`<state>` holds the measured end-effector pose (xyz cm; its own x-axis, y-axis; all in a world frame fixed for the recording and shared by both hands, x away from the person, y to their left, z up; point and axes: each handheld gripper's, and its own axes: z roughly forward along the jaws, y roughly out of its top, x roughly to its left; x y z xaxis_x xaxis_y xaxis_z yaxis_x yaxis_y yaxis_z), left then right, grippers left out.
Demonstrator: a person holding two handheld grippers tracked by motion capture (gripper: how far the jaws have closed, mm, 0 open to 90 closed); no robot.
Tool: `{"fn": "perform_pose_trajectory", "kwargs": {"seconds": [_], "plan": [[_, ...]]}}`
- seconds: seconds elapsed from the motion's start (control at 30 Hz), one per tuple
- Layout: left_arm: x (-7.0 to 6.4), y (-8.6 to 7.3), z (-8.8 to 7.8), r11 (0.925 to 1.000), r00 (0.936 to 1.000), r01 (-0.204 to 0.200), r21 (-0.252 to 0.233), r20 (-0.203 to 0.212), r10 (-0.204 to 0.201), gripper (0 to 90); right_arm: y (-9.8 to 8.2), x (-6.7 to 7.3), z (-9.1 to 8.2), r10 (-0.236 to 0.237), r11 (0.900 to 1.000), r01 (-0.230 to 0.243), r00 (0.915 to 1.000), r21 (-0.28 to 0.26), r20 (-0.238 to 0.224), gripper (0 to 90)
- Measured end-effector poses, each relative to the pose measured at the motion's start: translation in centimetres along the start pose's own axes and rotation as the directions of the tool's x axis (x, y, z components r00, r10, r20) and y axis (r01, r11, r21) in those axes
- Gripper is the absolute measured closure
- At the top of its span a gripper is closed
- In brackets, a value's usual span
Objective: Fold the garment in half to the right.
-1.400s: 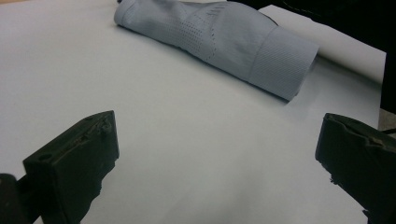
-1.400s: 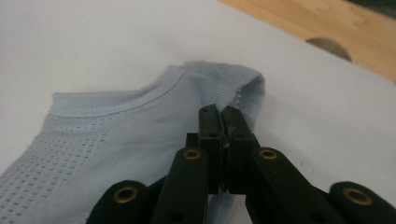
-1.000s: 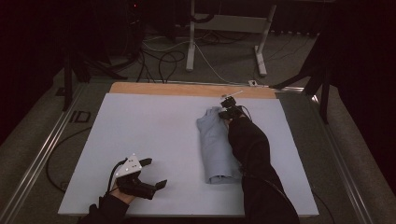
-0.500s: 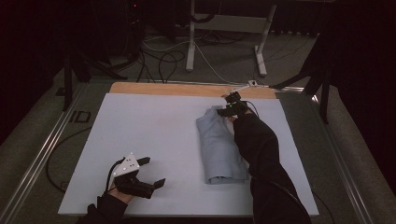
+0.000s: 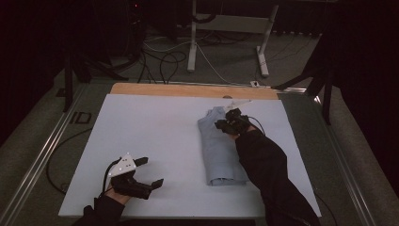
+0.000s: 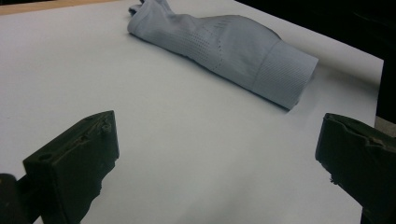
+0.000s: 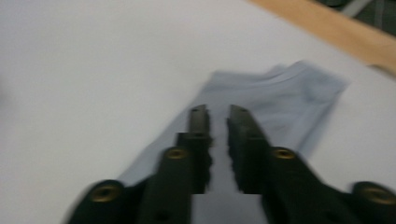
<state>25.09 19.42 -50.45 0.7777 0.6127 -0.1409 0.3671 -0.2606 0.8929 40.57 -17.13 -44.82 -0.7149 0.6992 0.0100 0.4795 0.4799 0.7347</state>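
two grippers are over the white desk point(image 5: 155, 132). the left gripper point(image 5: 149, 172) is near the front edge, at the left, held by a gloved hand that is cut off by the bottom of the high view. its jaws stand wide apart and hold nothing; in the left gripper view they rise at both lower corners, partly cut off, with bare white surface between them.

the folded pale blue garment point(image 5: 220, 146) lies on the right half of the desk, long side running from front to back, with a ribbed cuff point(image 6: 285, 74) at its near end. the right gripper point(image 5: 220, 125) is at the far end of the garment, and the dark sleeve point(image 5: 268, 169) covers part of its right edge. in the right gripper view, which is blurred, the jaws are almost together with only a narrow gap, and the garment point(image 7: 280, 102) is under and beyond them. whether they pinch any fabric is hard to tell, because the tips are blurred.

beyond the desk, the floor is dark; cables point(image 5: 160, 56) and a white stand point(image 5: 226, 28) are only faintly visible.
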Motion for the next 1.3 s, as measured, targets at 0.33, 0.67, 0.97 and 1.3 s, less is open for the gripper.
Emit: {"fn": "perform_pose_trajectory", "kwargs": {"seconds": [0.33,0.67,0.97,1.3], "plan": [[0.1,-0.5,-0.4,0.9999,0.9999,0.012,0.009,-0.01,-0.012,0.1,-5.1,5.4,-1.4,-0.061,0.997,0.068,0.9873,0.041,-0.146,90.0],[0.0,-0.6,-0.2,1.0,0.9999,0.007,0.006,-0.011,-0.007,0.1,-8.6,7.1,-0.4,-0.061,0.993,0.079,0.9794,0.086,-0.193,90.0],[0.1,-0.8,-0.1,0.9999,0.9999,0.009,0.011,-0.014,-0.009,0.1,-10.5,7.5,0.1,-0.005,0.996,0.025,0.9726,0.084,-0.232,90.0],[0.2,-0.9,-0.1,0.9999,0.9997,0.008,0.014,-0.022,-0.007,0.1,-10.7,8.9,0.1,-0.045,0.994,0.069,0.962,0.083,-0.269,90.0]]}}
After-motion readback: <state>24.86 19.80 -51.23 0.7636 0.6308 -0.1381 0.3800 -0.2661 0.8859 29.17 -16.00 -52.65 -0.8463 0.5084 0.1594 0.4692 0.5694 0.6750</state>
